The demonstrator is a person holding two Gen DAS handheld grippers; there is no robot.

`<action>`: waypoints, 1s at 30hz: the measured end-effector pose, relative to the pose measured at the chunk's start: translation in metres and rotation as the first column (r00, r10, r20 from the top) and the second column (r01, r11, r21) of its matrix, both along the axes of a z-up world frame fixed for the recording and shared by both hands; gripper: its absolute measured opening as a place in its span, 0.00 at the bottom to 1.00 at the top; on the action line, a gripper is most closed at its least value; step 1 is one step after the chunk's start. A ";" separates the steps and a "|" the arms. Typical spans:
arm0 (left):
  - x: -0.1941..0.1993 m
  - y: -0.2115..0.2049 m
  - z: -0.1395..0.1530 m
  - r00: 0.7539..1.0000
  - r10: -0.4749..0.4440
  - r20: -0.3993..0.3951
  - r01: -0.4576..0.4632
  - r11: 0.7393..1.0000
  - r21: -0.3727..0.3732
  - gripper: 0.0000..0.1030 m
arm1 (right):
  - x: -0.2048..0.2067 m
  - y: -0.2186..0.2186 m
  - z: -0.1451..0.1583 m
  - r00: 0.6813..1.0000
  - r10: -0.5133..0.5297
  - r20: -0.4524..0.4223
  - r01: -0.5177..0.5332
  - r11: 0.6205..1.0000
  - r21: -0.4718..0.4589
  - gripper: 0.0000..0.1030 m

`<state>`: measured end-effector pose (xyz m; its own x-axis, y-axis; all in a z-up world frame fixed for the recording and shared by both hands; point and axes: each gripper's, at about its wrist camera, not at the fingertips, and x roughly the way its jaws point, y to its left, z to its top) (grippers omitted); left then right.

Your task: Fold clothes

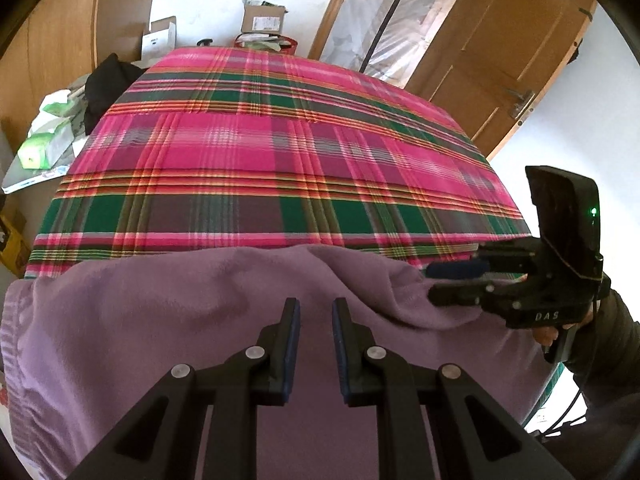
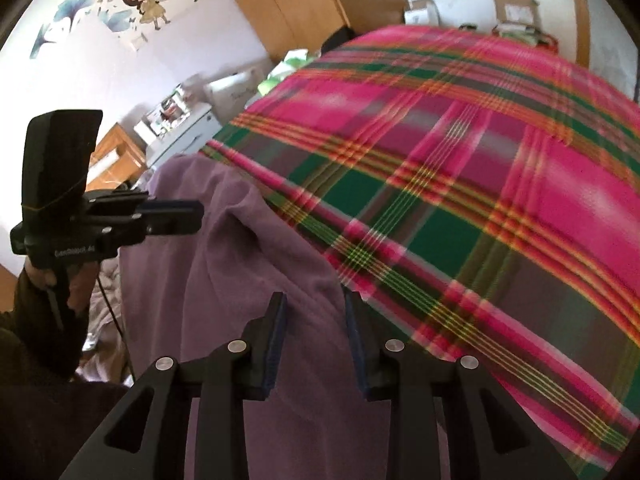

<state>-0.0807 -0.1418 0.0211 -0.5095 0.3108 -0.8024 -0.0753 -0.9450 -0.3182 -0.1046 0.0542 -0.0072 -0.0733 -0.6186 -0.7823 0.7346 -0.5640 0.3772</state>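
A purple fleece garment (image 1: 192, 320) lies bunched along the near edge of the bed, on the pink and green plaid cover (image 1: 260, 152). My left gripper (image 1: 316, 306) hovers just above its middle, jaws open and empty. My right gripper (image 1: 430, 282) shows at the garment's right end, fingers apart, at a raised fold. In the right wrist view the garment (image 2: 248, 280) runs under my right gripper (image 2: 316, 302), which is open with cloth between the pads. The left gripper (image 2: 198, 216) shows there at the left, over the garment's far end.
The plaid cover (image 2: 460, 184) stretches away bare. A black cloth (image 1: 108, 84), green and white packets (image 1: 48, 136) and boxes (image 1: 262, 20) sit beyond the bed's far and left sides. A wooden door (image 1: 500, 56) stands at the right. A white cabinet (image 2: 180, 128) is left of the bed.
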 end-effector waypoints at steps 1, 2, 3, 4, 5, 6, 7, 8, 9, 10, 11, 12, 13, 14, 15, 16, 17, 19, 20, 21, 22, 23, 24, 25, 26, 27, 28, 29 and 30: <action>-0.002 -0.001 -0.001 1.000 0.001 0.005 -0.001 1.000 0.001 0.16 | -0.002 -0.001 -0.002 1.000 0.007 0.017 -0.007 1.000 -0.001 0.30; -0.005 -0.002 -0.002 1.000 0.002 0.010 -0.002 1.000 0.005 0.16 | -0.002 0.000 -0.002 1.000 0.011 0.019 -0.011 1.000 -0.003 0.31; -0.008 -0.002 -0.003 1.000 0.003 0.014 -0.003 1.000 0.010 0.16 | -0.002 0.000 -0.001 1.000 0.015 0.021 -0.015 1.000 -0.005 0.31; -0.010 -0.002 -0.003 1.000 0.001 0.015 -0.002 1.000 0.012 0.16 | -0.002 0.000 -0.001 1.000 0.020 0.024 -0.019 1.000 -0.007 0.30; -0.012 -0.002 -0.003 1.000 0.000 0.016 0.000 1.000 0.015 0.16 | -0.002 0.000 0.000 0.999 0.025 0.023 -0.025 1.000 -0.006 0.27; -0.013 -0.002 -0.003 1.000 -0.002 0.016 0.002 1.000 0.016 0.16 | -0.001 0.001 0.000 0.999 0.031 0.022 -0.031 1.000 -0.004 0.25; -0.015 -0.001 -0.003 1.000 -0.005 0.017 0.005 1.000 0.016 0.16 | -0.001 0.001 0.001 0.999 0.037 0.022 -0.037 0.999 -0.003 0.25; -0.016 -0.001 -0.004 1.000 -0.007 0.018 0.007 1.000 0.017 0.16 | -0.001 0.002 0.002 0.998 0.048 0.028 -0.048 0.999 -0.005 0.25; -0.017 0.000 -0.004 1.000 -0.007 0.020 0.007 1.000 0.016 0.16 | -0.002 0.003 0.003 0.999 0.046 0.024 -0.046 0.999 -0.007 0.25; -0.018 0.001 -0.004 1.000 -0.008 0.020 0.008 1.000 0.017 0.16 | -0.005 0.003 0.006 0.999 0.039 0.021 -0.038 0.999 -0.017 0.25; -0.018 0.001 -0.003 1.000 -0.012 0.019 0.011 1.000 0.020 0.16 | -0.009 0.003 0.008 0.999 0.031 0.019 -0.030 0.999 -0.026 0.25; -0.018 0.002 -0.003 1.000 -0.015 0.016 0.014 1.000 0.023 0.16 | -0.013 0.004 0.008 1.000 0.015 0.019 -0.014 1.000 -0.028 0.25; -0.018 0.002 -0.002 1.000 -0.016 0.016 0.016 1.000 0.024 0.16 | -0.018 0.004 0.008 1.000 0.000 0.019 0.000 1.000 -0.028 0.25; -0.019 0.002 -0.002 1.000 -0.017 0.016 0.017 1.000 0.025 0.16 | -0.021 0.001 0.006 1.000 -0.002 0.021 0.002 1.000 -0.015 0.25; -0.019 0.002 -0.002 1.000 -0.017 0.017 0.016 1.000 0.025 0.16 | -0.025 -0.002 0.005 1.000 -0.003 0.023 0.003 1.000 -0.002 0.27; -0.019 0.001 -0.002 1.000 -0.016 0.019 0.016 0.999 0.028 0.16 | -0.025 -0.005 0.003 1.000 0.008 0.022 -0.008 1.000 0.005 0.27; -0.020 0.001 -0.002 1.000 -0.016 0.021 0.015 0.999 0.031 0.16 | -0.024 -0.009 0.003 1.000 0.023 0.018 -0.024 1.000 0.008 0.27; -0.021 0.000 -0.001 1.000 -0.013 0.023 0.012 0.999 0.030 0.16 | -0.021 -0.018 0.003 0.999 0.052 -0.006 -0.052 0.998 0.018 0.27; -0.021 0.000 -0.001 1.000 -0.013 0.023 0.013 0.999 0.033 0.16 | -0.019 -0.022 0.003 0.998 0.066 -0.022 -0.066 0.997 0.026 0.27; -0.021 0.000 -0.001 1.000 -0.014 0.022 0.014 0.999 0.032 0.16 | -0.017 -0.025 0.003 0.996 0.079 -0.038 -0.077 0.996 0.036 0.27; -0.021 0.000 0.000 1.000 -0.016 0.020 0.015 0.999 0.032 0.16 | -0.015 -0.029 0.003 0.994 0.092 -0.054 -0.089 0.995 0.049 0.27; -0.022 0.000 0.000 1.000 -0.017 0.019 0.016 0.999 0.035 0.16 | -0.014 -0.033 0.002 0.993 0.099 -0.071 -0.094 0.993 0.067 0.27; -0.022 0.000 0.000 1.000 -0.017 0.019 0.016 0.999 0.037 0.16 | -0.012 -0.036 0.002 0.991 0.107 -0.087 -0.100 0.992 0.078 0.27; -0.023 0.001 0.000 1.000 -0.019 0.019 0.018 0.999 0.038 0.16 | -0.011 -0.040 0.002 0.988 0.114 -0.102 -0.105 0.990 0.089 0.28; -0.023 0.000 0.000 1.000 -0.019 0.020 0.018 0.999 0.037 0.16 | -0.009 -0.044 0.002 0.985 0.124 -0.119 -0.113 0.989 0.099 0.28; -0.023 0.000 -0.001 1.000 -0.019 0.020 0.019 0.999 0.037 0.16 | -0.007 -0.045 0.002 0.982 0.137 -0.127 -0.125 0.987 0.103 0.29; -0.023 0.000 -0.001 1.000 -0.019 0.021 0.018 0.999 0.037 0.16 | -0.004 -0.049 0.001 0.979 0.154 -0.131 -0.141 0.984 0.108 0.30; -0.023 0.000 -0.001 1.000 -0.017 0.022 0.016 0.999 0.039 0.16 | -0.002 -0.053 0.001 0.976 0.168 -0.142 -0.152 0.982 0.115 0.31; -0.023 0.000 -0.002 1.000 -0.016 0.023 0.015 0.999 0.039 0.16 | 0.000 -0.058 0.001 0.971 0.180 -0.156 -0.162 0.979 0.122 0.32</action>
<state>-0.1042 -0.1422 0.0195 -0.4861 0.3493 -0.8011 -0.0819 -0.9308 -0.3562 -0.1042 -0.0033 -0.0061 -0.1075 -0.5456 -0.8311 0.8706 -0.4554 0.1863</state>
